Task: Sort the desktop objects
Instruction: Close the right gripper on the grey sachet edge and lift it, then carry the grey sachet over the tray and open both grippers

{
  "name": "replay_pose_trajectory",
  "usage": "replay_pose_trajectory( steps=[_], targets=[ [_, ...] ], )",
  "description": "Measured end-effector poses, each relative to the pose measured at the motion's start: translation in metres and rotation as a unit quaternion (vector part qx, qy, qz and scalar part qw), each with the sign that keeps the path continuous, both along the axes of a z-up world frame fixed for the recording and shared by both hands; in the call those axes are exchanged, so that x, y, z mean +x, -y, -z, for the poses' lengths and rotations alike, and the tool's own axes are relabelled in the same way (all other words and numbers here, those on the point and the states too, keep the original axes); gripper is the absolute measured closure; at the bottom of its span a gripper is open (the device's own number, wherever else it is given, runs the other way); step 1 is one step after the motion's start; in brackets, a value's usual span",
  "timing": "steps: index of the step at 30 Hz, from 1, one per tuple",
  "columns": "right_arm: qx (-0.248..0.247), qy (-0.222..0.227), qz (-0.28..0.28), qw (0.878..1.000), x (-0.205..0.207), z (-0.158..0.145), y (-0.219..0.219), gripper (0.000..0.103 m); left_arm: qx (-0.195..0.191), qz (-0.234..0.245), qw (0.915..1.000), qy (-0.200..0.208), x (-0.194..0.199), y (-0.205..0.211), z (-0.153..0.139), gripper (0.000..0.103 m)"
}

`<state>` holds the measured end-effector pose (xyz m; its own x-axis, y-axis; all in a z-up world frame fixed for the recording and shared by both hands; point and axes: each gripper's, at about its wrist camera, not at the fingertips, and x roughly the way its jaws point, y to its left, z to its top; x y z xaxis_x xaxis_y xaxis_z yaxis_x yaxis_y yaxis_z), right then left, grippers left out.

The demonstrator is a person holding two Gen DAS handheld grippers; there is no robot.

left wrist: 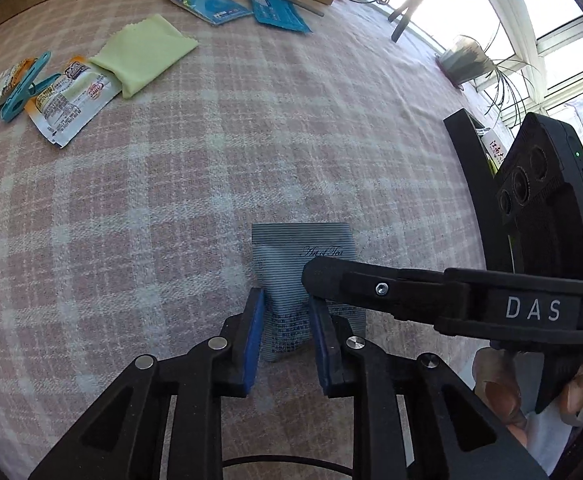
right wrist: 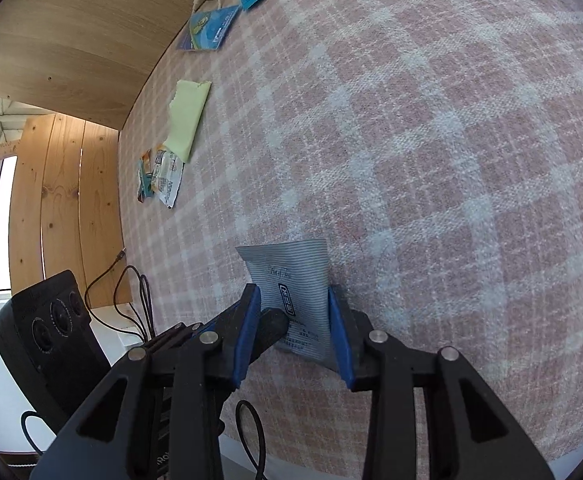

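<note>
Grippers meet on one striped tea packet (left wrist: 291, 264) lying on the pink plaid cloth (left wrist: 251, 140): the left gripper (left wrist: 285, 320) has its blue pads narrowly set against the packet's sides, while the right gripper (right wrist: 293, 316) clamps it from the other side. Far off lie snack packets (left wrist: 67, 100), a yellow cloth (left wrist: 143, 54) and blue packets (left wrist: 275, 10). Windows (left wrist: 551, 40) stand beyond.

Readable print around my jaws

On the grey striped tea sachet (left wrist: 287, 276) I read "Art of Tea" in thin script; its smaller print lower down is too fine for me. White letters "DAS" stand on the finger of my right gripper (left wrist: 533, 309), which crosses my left camera's view. The orange-edged snack packet (left wrist: 71, 100) far off carries print and a round logo I cannot make out.
</note>
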<state>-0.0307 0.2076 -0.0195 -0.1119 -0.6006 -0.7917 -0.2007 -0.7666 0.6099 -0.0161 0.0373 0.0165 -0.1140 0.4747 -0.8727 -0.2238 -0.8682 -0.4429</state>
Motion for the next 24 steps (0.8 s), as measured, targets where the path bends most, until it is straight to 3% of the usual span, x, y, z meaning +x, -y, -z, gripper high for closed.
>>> replay_pose_trajectory(
  steps=[1, 2, 9, 16, 24],
  targets=[
    [-0.008, -0.001, -0.001, 1.0, 0.001, 0.001, 0.001, 0.075, 0.004, 0.005, 1.0, 0.001, 0.003, -0.005, 0.0, 0.098],
    [-0.014, 0.002, 0.0, 1.0, 0.002, 0.002, 0.0, 0.079, 0.003, 0.003, 1.0, -0.001, 0.005, -0.008, -0.002, 0.103],
    [-0.028, -0.011, 0.015, 0.999, 0.008, -0.012, -0.026, 0.092, 0.006, -0.003, 0.9999, -0.014, 0.011, -0.029, -0.018, 0.103],
    [-0.027, -0.037, 0.037, 0.998, 0.02, -0.038, -0.069, 0.092, 0.012, 0.018, 0.9992, -0.033, 0.015, -0.081, -0.039, 0.103],
    [-0.026, -0.074, 0.09, 0.993, 0.045, -0.078, -0.165, 0.092, 0.04, 0.081, 0.9944, -0.055, 0.024, -0.171, -0.075, 0.103]
  ],
)
